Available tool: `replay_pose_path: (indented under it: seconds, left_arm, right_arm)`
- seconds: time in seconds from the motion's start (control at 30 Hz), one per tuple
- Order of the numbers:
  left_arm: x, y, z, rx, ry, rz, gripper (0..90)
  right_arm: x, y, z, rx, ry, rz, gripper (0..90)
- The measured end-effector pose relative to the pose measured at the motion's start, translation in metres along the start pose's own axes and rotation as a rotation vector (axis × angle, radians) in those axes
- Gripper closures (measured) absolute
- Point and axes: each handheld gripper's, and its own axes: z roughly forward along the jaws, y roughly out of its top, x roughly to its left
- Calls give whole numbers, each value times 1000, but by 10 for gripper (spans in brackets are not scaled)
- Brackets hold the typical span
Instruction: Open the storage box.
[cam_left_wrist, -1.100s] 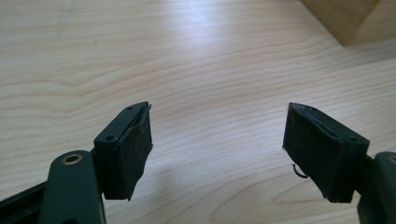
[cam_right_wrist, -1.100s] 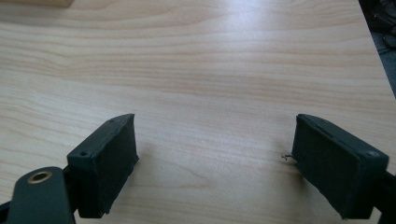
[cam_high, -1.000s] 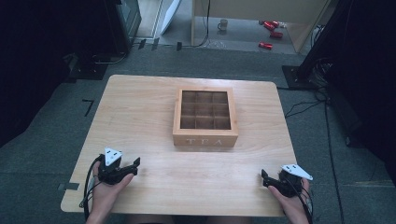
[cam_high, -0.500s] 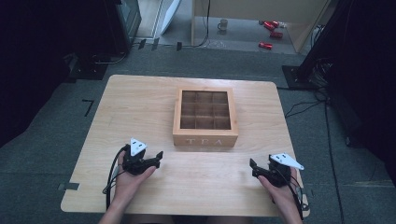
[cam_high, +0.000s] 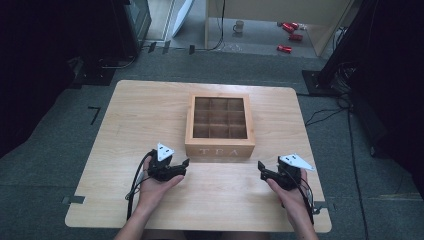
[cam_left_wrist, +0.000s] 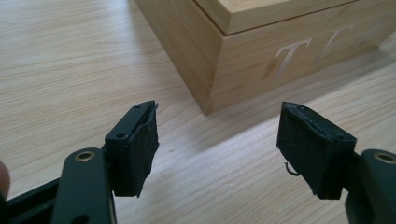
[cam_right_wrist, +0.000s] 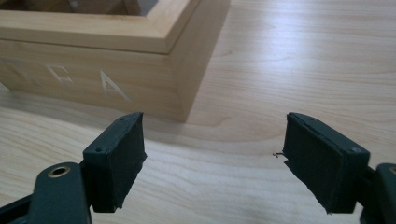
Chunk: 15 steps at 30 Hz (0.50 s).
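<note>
tea box (cam_high: 220, 125) just ahead of both grippers, l (cam_left_wrist: 217, 144) & r (cam_right_wrist: 212, 156), jaws wide, prob. not touching

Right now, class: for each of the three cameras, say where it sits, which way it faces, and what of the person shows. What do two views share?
High view: above the person's side, facing forward and down on the table; both hands, the left tongs and the right tongs show.
Left gripper view: rides the left tongs, facing the tea box's left front corner; open jaws.
Right gripper view: rides the right tongs, facing its right front corner; open jaws.
Shared: the box's lettered front.
</note>
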Motion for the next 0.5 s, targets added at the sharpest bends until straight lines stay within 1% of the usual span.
replay_pose_path:
  seconds: [0.1,0.13,0.2,0.23,0.3,0.37,0.4,0.43,0.47,0.5]
  left_arm:
    - [-3,4,5,-2,-5,-2,340]
    - [-5,6,7,-2,-4,-3,370]
    - [-6,8,8,-1,0,-2,381]
    - [-6,9,9,-4,14,-9,392]
    - [-6,12,10,-12,20,-30,401]
    - [-5,14,10,-25,15,-38,455]
    - [-5,14,9,-30,10,-40,455]
    - [-5,15,8,-40,3,-50,487]
    - [-4,16,8,-43,1,-50,487]
    - [-4,18,7,-49,-1,-52,515]
  right_arm:
    - [4,5,4,-7,14,1,216]
    - [6,9,7,-11,19,2,220]
    - [6,10,8,-12,21,6,221]
    - [8,14,11,-17,33,13,225]
    - [9,15,12,-17,36,14,226]
    - [15,18,15,-20,52,11,226]
    - [15,18,15,-20,52,11,226]
    - [18,19,17,-21,64,14,226]
    - [18,19,17,-21,64,14,226]
    - [21,20,20,-20,72,11,235]
